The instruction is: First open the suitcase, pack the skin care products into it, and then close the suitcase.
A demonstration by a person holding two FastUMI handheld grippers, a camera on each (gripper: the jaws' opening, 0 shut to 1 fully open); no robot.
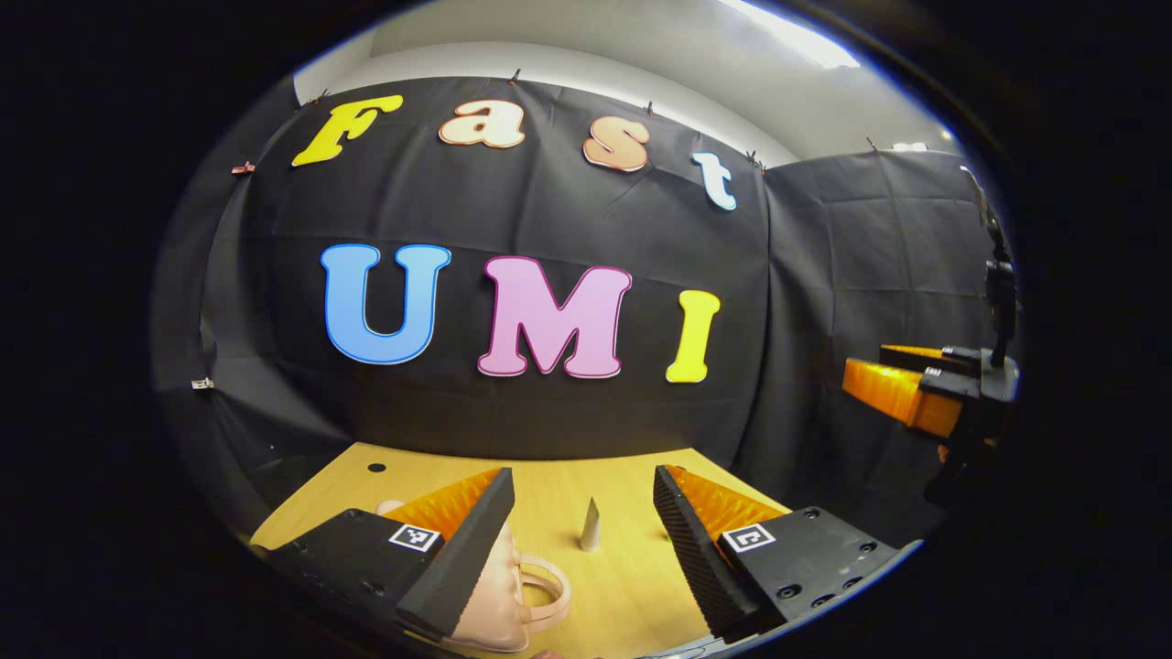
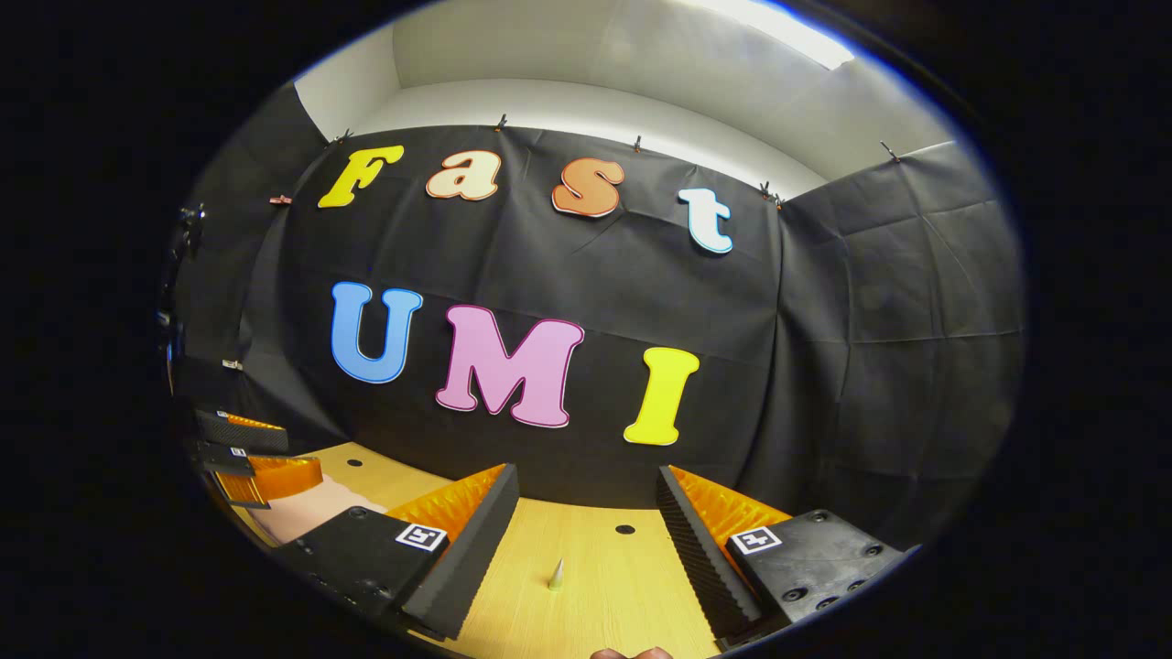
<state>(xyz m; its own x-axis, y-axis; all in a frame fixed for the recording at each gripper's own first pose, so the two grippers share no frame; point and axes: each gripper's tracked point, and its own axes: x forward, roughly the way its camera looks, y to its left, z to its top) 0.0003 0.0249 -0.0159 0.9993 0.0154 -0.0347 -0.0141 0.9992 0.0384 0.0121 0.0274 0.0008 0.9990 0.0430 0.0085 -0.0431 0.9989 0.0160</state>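
Both grippers — left gripper (image 1: 581,522), right gripper (image 2: 586,522) — agape, holding nothing above the table (image 1: 623,586). Pink suitcase (image 1: 499,586), apparently shut — opening comes first.

Black cloth booth walls (image 2: 870,366), wooden table (image 2: 595,549), white ceiling (image 2: 595,55), ceiling light (image 2: 787,27)

Cloth-walled booth (image 2: 870,366), probably lab

A light wooden tabletop (image 1: 632,586) fills the six o'clock area, with a small round dark hole (image 1: 376,467) at about eight o'clock. Black cloth wall (image 1: 824,302) rises behind; white ceiling (image 2: 568,55) at twelve.
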